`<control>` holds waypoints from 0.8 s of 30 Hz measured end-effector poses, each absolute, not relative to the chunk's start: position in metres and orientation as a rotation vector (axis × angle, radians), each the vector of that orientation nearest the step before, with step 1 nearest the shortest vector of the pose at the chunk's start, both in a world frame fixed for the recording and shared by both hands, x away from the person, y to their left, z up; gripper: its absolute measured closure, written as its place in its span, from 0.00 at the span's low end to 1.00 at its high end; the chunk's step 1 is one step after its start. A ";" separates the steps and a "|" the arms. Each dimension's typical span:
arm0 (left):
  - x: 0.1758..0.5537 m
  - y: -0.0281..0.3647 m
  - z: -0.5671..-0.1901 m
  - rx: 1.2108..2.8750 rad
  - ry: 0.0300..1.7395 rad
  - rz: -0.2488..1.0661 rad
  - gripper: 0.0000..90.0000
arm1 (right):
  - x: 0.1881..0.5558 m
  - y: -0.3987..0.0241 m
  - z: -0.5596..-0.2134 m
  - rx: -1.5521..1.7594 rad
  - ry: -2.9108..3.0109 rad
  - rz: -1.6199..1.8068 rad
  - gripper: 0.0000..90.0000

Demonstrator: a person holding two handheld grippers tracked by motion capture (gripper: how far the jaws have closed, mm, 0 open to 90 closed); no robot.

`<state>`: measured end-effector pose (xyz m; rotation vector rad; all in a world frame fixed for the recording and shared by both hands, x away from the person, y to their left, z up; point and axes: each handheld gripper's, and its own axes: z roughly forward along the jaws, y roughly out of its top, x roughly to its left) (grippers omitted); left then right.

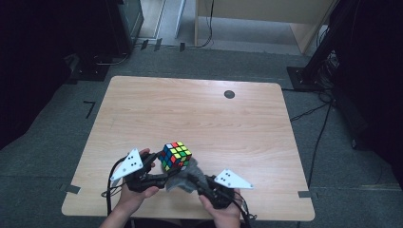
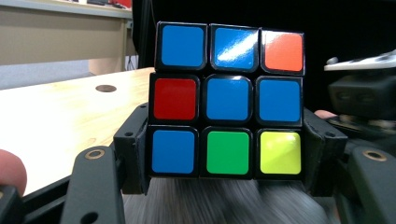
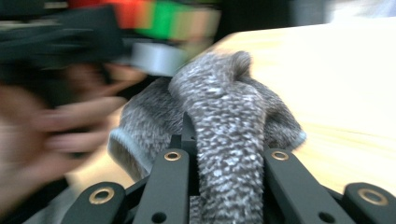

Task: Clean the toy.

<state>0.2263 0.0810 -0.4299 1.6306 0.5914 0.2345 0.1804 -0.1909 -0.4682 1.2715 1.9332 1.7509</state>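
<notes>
A scrambled puzzle cube (image 1: 175,156) is held just above the wooden table (image 1: 199,118), near its front edge. My left gripper (image 1: 172,167) is shut on it. In the left gripper view the two black jaws press on the bottom row of the cube (image 2: 227,100), whose near face is mostly blue. A grey speckled cloth (image 1: 183,183) hangs bunched right under the cube, and my right gripper (image 1: 194,179) is shut on it. In the right gripper view the cloth (image 3: 224,121) is pinched into a fold between the jaws of the right gripper (image 3: 224,158). The cube (image 3: 159,18) appears blurred at the top left.
A small dark round disc (image 1: 229,94) is set in the tabletop at the far right. Bare wood stretches beyond the cube. A person's hands (image 1: 133,197) come in over the front edge. Stands and cables line the carpet around the table.
</notes>
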 end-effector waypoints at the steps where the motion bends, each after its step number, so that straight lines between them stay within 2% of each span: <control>1: 0.228 0.082 -0.430 1.628 0.598 0.233 0.38 | 0.184 -0.199 -0.469 1.293 1.910 1.708 0.87; 8: 0.233 0.084 -0.433 1.655 0.623 0.219 0.38 | 0.207 -0.248 -0.485 1.419 1.815 1.356 0.85; 12: 0.236 0.083 -0.437 1.687 0.649 0.202 0.38 | 0.216 -0.262 -0.498 1.474 1.820 1.305 0.81; 14: 0.238 0.082 -0.438 1.699 0.658 0.200 0.38 | 0.219 -0.265 -0.503 1.476 1.845 1.294 0.76; 19: 0.241 0.084 -0.441 1.706 0.671 0.198 0.38 | 0.222 -0.264 -0.502 1.435 1.887 1.312 0.50; 24: 0.245 0.088 -0.442 1.704 0.702 0.194 0.38 | 0.214 -0.258 -0.479 1.295 1.895 1.452 0.37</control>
